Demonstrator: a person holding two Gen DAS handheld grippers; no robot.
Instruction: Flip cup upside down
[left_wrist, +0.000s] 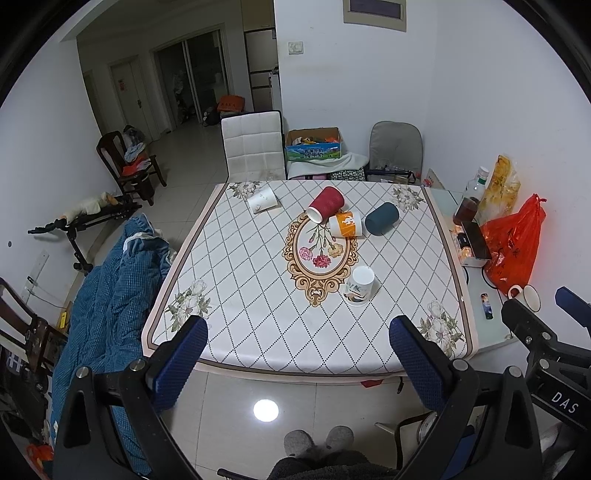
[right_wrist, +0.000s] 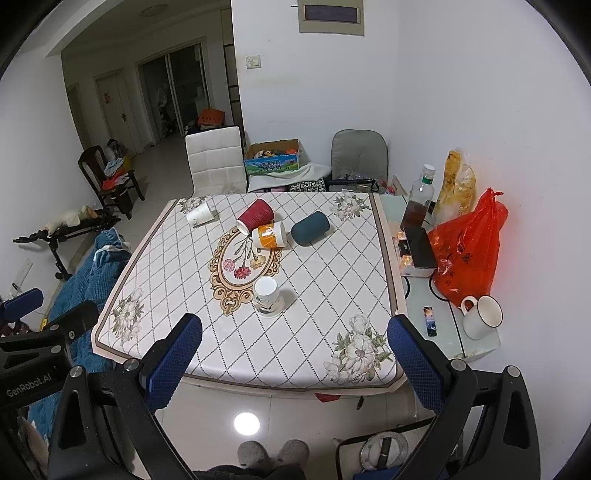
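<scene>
Several paper cups are on the table with a patterned cloth (left_wrist: 258, 295) (right_wrist: 314, 288). A white cup with a bird print (left_wrist: 359, 285) (right_wrist: 266, 296) stands upside down nearest me. A red ribbed cup (left_wrist: 325, 204) (right_wrist: 256, 215), an orange cup (left_wrist: 345, 225) (right_wrist: 269, 235), a dark teal cup (left_wrist: 382, 218) (right_wrist: 310, 228) and a plain white cup (left_wrist: 262, 199) (right_wrist: 199, 214) lie on their sides farther back. My left gripper (left_wrist: 298, 341) and right gripper (right_wrist: 294, 341) are open, empty and held before the table's near edge.
On the glass strip at the table's right stand a red plastic bag (right_wrist: 467, 254), a bottle (right_wrist: 417, 199), a phone on a box (right_wrist: 419, 247), a white mug (right_wrist: 480, 317) and a lighter (right_wrist: 429, 320). A white chair (right_wrist: 216, 160) stands behind the table, a blue quilt (left_wrist: 110, 295) at its left.
</scene>
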